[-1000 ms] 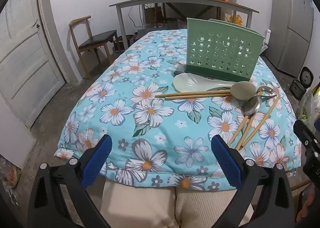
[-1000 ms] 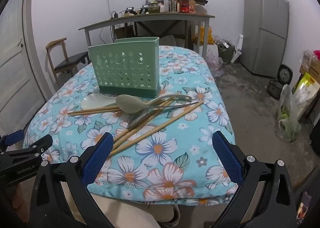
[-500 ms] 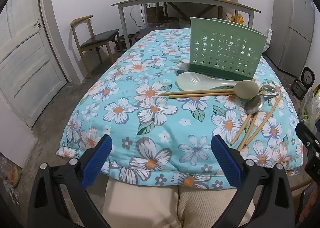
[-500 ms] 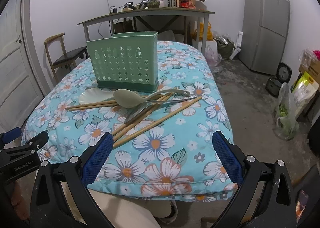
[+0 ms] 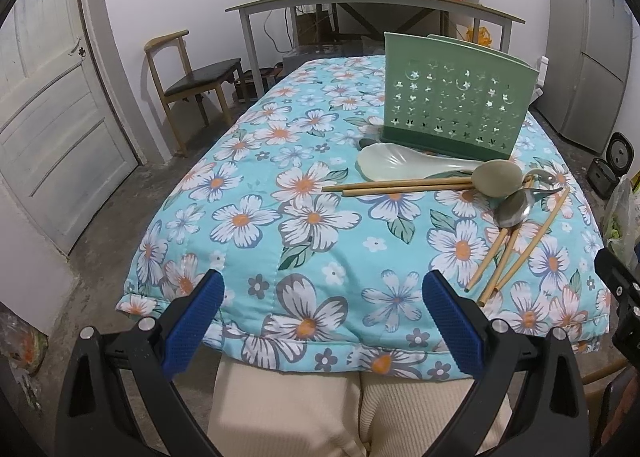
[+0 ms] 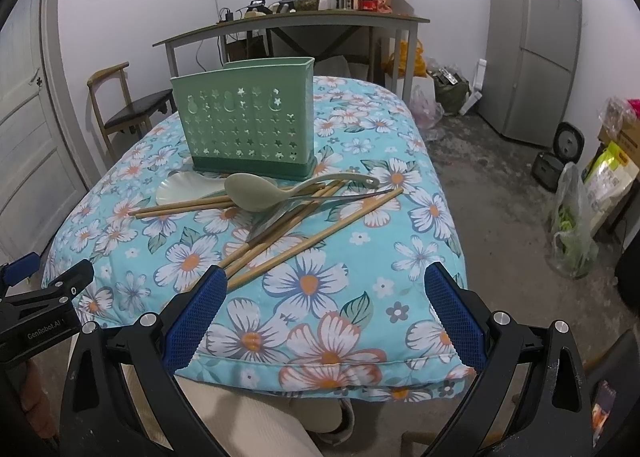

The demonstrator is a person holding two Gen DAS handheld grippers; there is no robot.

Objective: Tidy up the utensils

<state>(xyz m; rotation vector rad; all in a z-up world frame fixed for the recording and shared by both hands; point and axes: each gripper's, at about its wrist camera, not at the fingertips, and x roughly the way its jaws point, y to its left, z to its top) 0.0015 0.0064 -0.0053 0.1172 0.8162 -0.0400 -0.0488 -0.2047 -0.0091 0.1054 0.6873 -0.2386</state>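
Observation:
A green perforated utensil holder (image 5: 454,105) (image 6: 248,125) stands upright on the flowered table. In front of it lies a heap of utensils: a pale flat rice paddle (image 5: 400,165) (image 6: 180,189), a grey-green ladle (image 5: 498,179) (image 6: 256,193), a metal spoon (image 5: 514,211), and several bamboo chopsticks (image 5: 400,187) (image 6: 304,241). My left gripper (image 5: 320,317) hangs open over the near table edge, well short of the heap. My right gripper (image 6: 326,313) is open too, its left finger close to the near chopstick ends. Neither holds anything.
The table wears a turquoise floral cloth (image 5: 280,217). Behind it are a long desk (image 5: 372,5) loaded with clutter, a wooden chair (image 5: 192,73), a white door (image 5: 52,109) at left and a grey fridge (image 6: 532,45) at right. Bags (image 6: 576,217) sit on the floor. A person's legs (image 5: 320,409) show below.
Both grippers have edged forward toward the table, so the holder and utensils look slightly nearer. Nothing on the table has moved and both stay open.

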